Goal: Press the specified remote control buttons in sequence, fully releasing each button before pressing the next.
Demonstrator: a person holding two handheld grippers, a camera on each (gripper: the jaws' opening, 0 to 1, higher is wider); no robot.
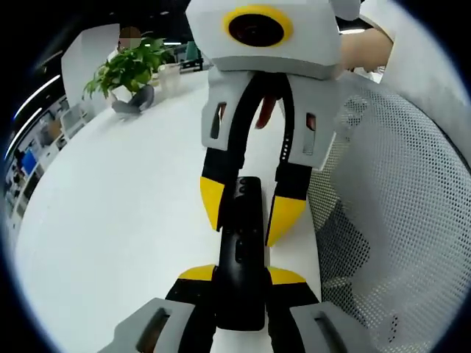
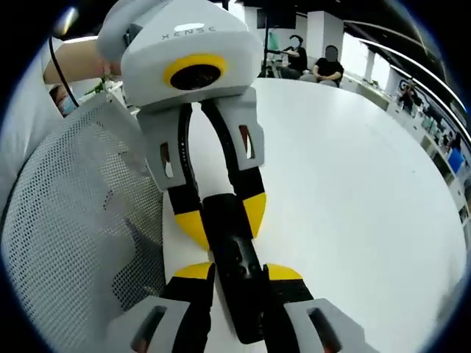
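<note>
Between the two grippers, just above the white round tabletop (image 1: pixel 110 220), sits the long black plastic remote control (image 1: pixel 241 250), gripped from both ends. In the left gripper view, rising from the bottom, the left gripper (image 1: pixel 241 276) with yellow-tipped black jaws, closed narrow around the near end of the remote. Facing it from above, the right gripper (image 1: pixel 250 213), its yellow fingertips (image 1: pixel 212 202) pinching the far end of the same remote, small buttons visible on the black face between them. In the right gripper view, the same clamp mirrored: own jaws tight on the near end of the remote (image 2: pixel 237 268), the left gripper (image 2: pixel 221 217) reaching down from the top and closed on the other end. Beside the table edge, a white mesh chair back (image 1: pixel 397 220). Farther along the table, a leafy green potted plant (image 1: pixel 131 68) in a grey pot. Beyond the table in the right gripper view, two seated people (image 2: pixel 313 62) in dark clothes.
</note>
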